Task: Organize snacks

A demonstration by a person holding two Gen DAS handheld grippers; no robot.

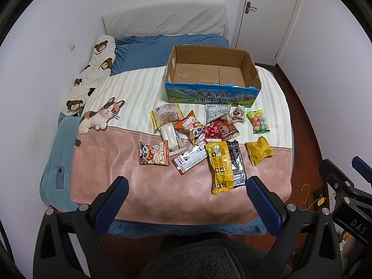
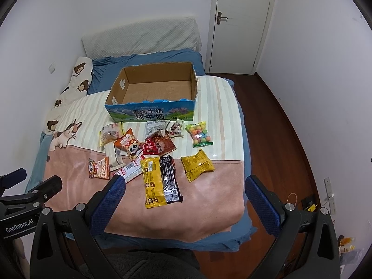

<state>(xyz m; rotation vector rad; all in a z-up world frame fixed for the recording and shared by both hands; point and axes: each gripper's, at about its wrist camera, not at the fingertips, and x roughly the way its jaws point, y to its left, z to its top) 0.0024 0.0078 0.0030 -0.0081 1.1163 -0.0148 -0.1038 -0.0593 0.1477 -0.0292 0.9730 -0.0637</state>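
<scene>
Several snack packets lie scattered on a pink and striped blanket [image 1: 151, 186]. Among them are a long yellow packet [image 1: 219, 166] [image 2: 152, 181], a black packet [image 1: 236, 162] [image 2: 171, 179], a small yellow bag [image 1: 259, 153] [image 2: 197, 165], a bag of coloured balls [image 1: 258, 121] [image 2: 200, 133] and an orange panda packet [image 1: 153, 155] [image 2: 98, 168]. Behind them stands an empty cardboard milk box [image 1: 211, 93] [image 2: 151, 114]. My left gripper [image 1: 188, 183] hovers open at the bed's near edge. Open too, my right gripper [image 2: 186, 183] hangs beside it.
The bed [image 1: 148, 51] fills the room, with a bear-print pillow [image 1: 93, 74] on the left and a grey headboard cushion [image 1: 165, 18]. A white door [image 2: 241, 23] and wooden floor [image 2: 279, 127] lie to the right. A dark phone-like object [image 1: 61, 176] rests at the bed's left edge.
</scene>
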